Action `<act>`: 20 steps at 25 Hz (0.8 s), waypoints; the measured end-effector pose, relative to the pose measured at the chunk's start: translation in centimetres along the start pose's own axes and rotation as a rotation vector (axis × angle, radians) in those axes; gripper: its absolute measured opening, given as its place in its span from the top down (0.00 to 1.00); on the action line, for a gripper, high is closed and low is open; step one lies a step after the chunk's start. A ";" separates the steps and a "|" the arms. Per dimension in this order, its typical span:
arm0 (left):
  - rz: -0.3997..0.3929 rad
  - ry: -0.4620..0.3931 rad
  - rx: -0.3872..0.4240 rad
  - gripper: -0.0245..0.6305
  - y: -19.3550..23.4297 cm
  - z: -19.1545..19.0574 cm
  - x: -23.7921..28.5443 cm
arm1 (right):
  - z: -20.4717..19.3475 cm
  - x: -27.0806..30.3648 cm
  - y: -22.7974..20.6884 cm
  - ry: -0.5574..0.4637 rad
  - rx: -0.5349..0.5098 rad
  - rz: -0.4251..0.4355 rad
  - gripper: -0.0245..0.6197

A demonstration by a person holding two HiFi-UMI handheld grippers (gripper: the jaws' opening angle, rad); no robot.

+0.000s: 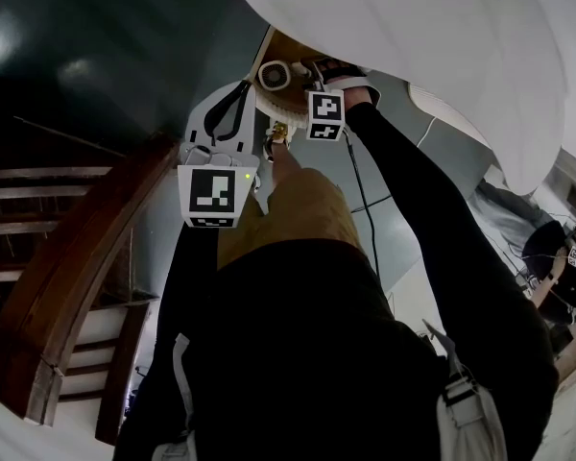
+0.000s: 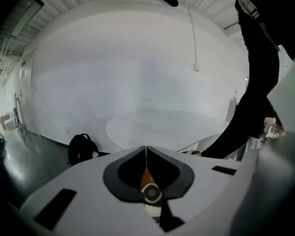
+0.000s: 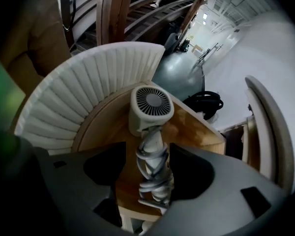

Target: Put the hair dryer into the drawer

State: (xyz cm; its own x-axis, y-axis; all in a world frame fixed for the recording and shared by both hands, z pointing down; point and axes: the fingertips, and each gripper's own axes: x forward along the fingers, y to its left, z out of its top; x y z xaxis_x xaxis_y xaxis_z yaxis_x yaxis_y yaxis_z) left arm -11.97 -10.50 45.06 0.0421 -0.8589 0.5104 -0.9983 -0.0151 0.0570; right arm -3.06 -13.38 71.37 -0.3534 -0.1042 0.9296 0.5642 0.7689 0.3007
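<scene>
I see bare wooden floor [image 3: 105, 127] open on either side of the hair dryer [image 3: 151, 104] that fills my right gripper's [image 3: 153, 159] jaws, while a white ribbed wall [image 3: 78, 92] curves close round the left and far side and a wooden edge [image 3: 214, 134] bounds the right.

- A glossy brown wooden board [image 3: 194, 127], wedge-shaped, spreads beyond and beneath the jaw tips of the right gripper [image 3: 148, 149].
- A white ribbed wall [image 3: 83, 82] curves along the board's edge, left of the jaws.
- The hair dryer [image 3: 151, 107] stands over the board, its head just past the jaw tips and its cord-wrapped handle clasped between them; contact with the wood cannot be told.
</scene>
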 end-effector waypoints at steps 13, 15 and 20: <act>0.013 -0.080 0.080 0.93 -0.1 0.8 -3.0 | 1.7 -4.7 0.1 -0.036 0.193 -0.108 0.52; 0.013 -0.091 0.092 0.93 -0.2 1.2 -3.0 | 1.7 -5.7 0.3 -0.046 0.243 -0.111 0.52; 0.013 -0.122 0.117 0.93 -0.1 2.7 -3.4 | 2.4 -9.6 -1.4 -0.113 0.436 -0.164 0.52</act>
State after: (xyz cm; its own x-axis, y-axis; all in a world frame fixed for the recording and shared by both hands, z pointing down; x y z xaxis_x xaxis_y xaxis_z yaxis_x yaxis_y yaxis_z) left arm -12.07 -8.92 41.03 0.0310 -0.9151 0.4020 -0.9969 -0.0572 -0.0532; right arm -2.23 -11.92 61.49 -0.5037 -0.1956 0.8414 0.1374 0.9435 0.3016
